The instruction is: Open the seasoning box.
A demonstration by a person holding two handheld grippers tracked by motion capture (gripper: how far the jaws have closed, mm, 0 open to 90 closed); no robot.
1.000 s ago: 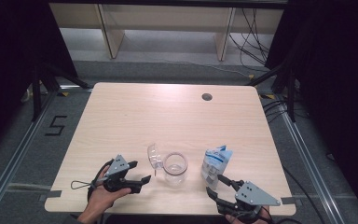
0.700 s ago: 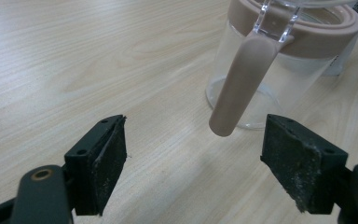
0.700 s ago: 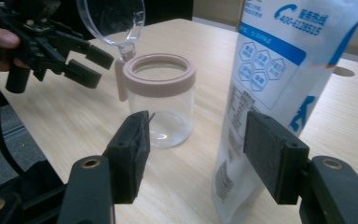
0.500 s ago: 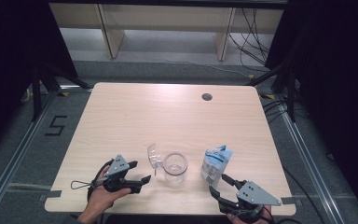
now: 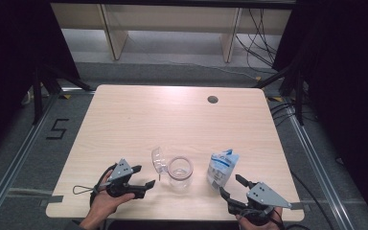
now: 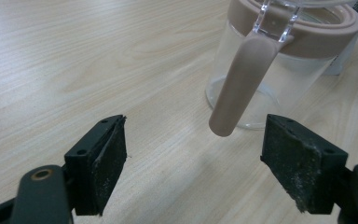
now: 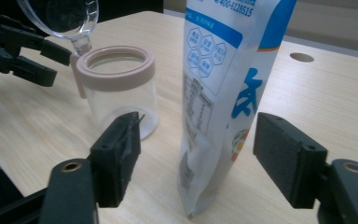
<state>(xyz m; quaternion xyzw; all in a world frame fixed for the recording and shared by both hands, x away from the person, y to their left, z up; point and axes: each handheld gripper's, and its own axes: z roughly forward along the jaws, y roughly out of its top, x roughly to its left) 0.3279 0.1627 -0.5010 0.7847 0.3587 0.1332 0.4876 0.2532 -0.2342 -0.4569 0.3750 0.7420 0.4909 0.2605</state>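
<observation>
A clear jar [image 5: 180, 172] [image 6: 279, 60] [image 7: 121, 88] with a beige rim stands near the table's front. Its clear lid [image 5: 159, 160] [image 7: 60, 16] is flipped up on the left side, and a beige tab [image 6: 242, 79] hangs from the rim. Right of the jar stands a white and blue pouch [image 5: 222, 167] [image 7: 223, 93], upright. My left gripper [image 5: 147, 188] [image 6: 193, 158] is open just left of the jar, holding nothing. My right gripper [image 5: 230, 185] [image 7: 198, 158] is open; its jaws have just been opening, and the pouch stands between the pads, touching neither.
The wooden table [image 5: 139, 120] has a round cable hole [image 5: 212, 99] at the far right. Both hands rest at its front edge. Pale shelving [image 5: 172, 24] stands beyond the table, and a "5" mark [image 5: 57, 129] is on the floor to the left.
The right gripper's jaws stand wider apart than a second ago and have shifted slightly to the right of the pouch. The left gripper, jar and pouch have not moved.
</observation>
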